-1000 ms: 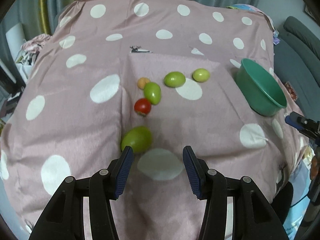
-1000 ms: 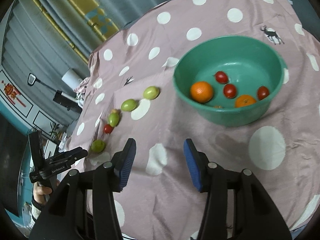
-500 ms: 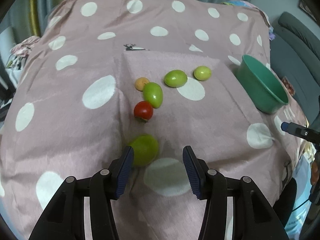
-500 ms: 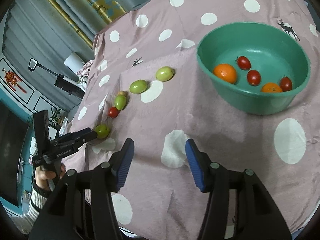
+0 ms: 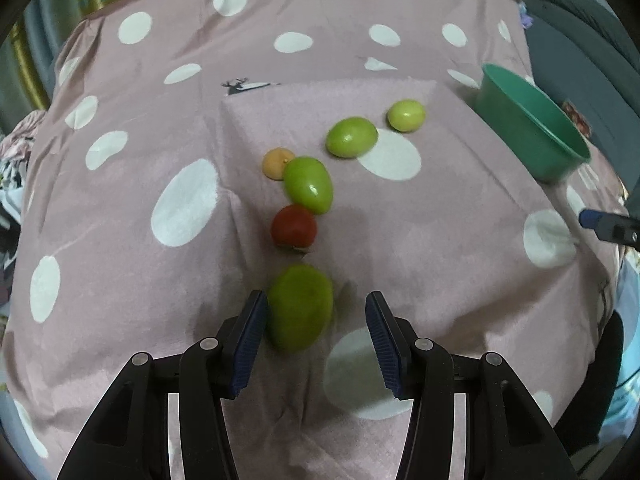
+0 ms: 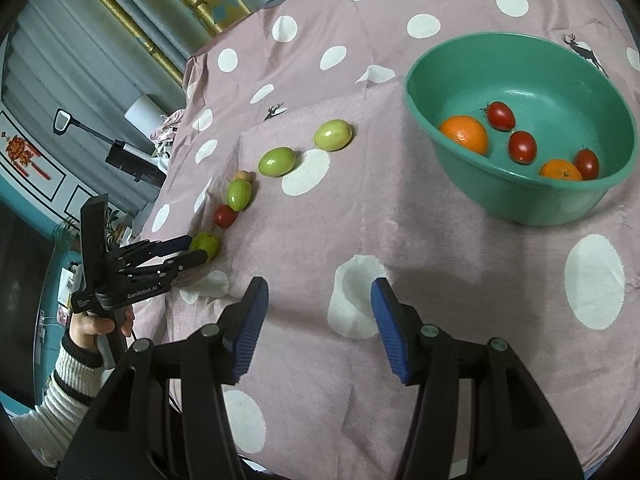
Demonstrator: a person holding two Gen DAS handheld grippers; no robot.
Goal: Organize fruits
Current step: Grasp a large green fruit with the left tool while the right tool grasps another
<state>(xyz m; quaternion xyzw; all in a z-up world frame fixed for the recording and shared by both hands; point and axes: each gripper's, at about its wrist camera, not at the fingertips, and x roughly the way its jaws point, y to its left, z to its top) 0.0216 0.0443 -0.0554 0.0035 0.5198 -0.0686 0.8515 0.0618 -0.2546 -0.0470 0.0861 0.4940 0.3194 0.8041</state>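
The only writing I can read is "GenRobot.AI", white on the black body of the left gripper [image 6: 192, 250]. Its blue-padded fingers [image 5: 250, 340] stand apart around the nearest large green oval fruit [image 5: 300, 312]: one pad lies just beside or touching the fruit, I cannot tell which, and the other pad is clear of it, so nothing is clamped. That fruit lies on the pink white-dotted cloth [image 5: 120, 280], at the near end of a loose row: a small red tomato [image 5: 294, 226], another green oval fruit [image 5: 308, 184] with a small pale orange fruit [image 5: 276, 162] touching it, then two more green fruits. The right gripper [image 6: 316, 320] hovers over bare cloth, fingers apart and empty. The green plastic bowl [image 6: 520, 200] beyond it holds two oranges and three red tomatoes.
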